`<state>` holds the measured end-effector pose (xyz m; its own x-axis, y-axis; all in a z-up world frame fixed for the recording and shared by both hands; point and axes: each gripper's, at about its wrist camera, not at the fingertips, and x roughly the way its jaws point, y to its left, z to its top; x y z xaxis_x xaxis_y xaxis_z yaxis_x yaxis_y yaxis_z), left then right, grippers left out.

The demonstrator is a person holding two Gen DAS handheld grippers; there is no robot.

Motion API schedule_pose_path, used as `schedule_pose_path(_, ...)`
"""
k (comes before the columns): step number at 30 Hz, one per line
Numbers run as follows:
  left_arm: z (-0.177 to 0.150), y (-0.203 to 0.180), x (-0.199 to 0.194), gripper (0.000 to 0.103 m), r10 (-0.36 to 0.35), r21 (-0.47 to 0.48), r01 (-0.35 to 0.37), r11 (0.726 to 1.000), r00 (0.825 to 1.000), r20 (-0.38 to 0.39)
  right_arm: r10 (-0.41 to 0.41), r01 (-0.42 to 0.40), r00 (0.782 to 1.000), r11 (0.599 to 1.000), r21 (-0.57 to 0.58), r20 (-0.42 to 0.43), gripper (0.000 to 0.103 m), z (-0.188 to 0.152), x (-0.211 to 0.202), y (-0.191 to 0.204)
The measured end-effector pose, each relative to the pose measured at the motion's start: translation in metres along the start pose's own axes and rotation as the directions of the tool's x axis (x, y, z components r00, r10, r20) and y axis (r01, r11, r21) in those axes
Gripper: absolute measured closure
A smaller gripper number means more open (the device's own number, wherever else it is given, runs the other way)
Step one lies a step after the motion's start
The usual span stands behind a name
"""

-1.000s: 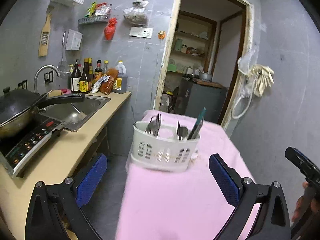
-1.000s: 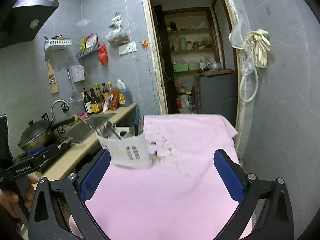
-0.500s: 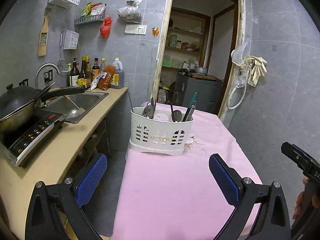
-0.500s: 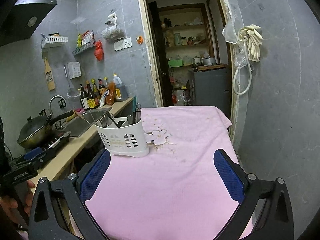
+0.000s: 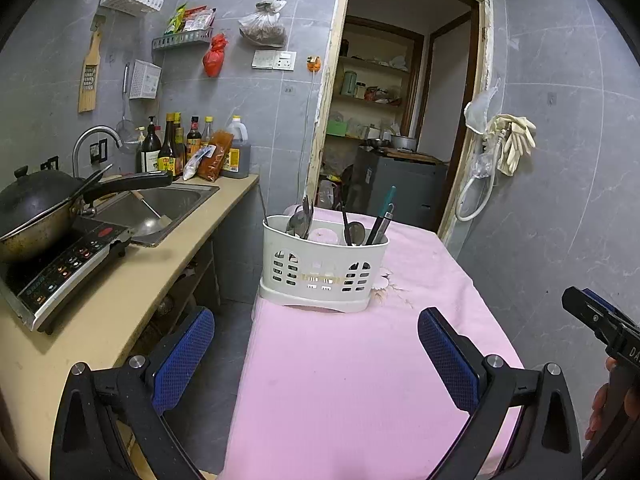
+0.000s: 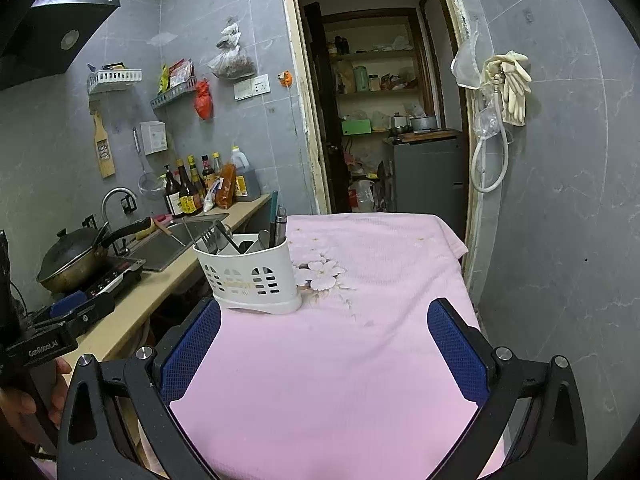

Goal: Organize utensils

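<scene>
Pulled back from 1 white slotted plastic caddy (image 5: 324,266) on pink cloth (image 5: 340,380), utensils (image 5: 348,224) upright inside; 2 grippers, left (image 5: 316,354) and right (image 6: 324,346), both spread, empty.

table (image 5: 360,400) | pink cloth cover | on it: white utensil caddy (image 5: 322,270)

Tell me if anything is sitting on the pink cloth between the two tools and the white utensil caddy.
Nothing visible does. The pink cloth lies bare between the open left tool and the white utensil caddy, and likewise ahead of the open right tool. Only a printed flower pattern shows beside the caddy.
</scene>
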<state>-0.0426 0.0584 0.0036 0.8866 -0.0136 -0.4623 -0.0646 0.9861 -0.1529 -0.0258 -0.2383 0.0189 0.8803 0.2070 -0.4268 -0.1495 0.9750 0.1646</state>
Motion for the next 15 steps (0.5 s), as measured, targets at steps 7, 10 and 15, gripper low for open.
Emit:
schedule_pose_path(7,-0.0006,-0.0003,-0.0002,0.0,0.001,0.002,-0.001,1.0,1.0,0.002,0.0,0.0,1.0,1.0,0.0,-0.002,0.001,-0.0002,0.0001,-0.0002)
schedule_pose_path(10,0.0002,-0.0003,-0.0005,0.0,0.0,0.004,0.0,1.0,1.0,0.004,0.0,0.0,1.0,1.0,0.0,-0.002,0.001,0.0,0.0003,-0.0011)
schedule_pose_path(15,0.002,-0.0003,-0.0018,0.0,-0.002,0.01,0.002,1.0,1.0,0.007,0.0,0.0,1.0,1.0,0.0,-0.003,0.001,-0.0001,0.0006,-0.0014)
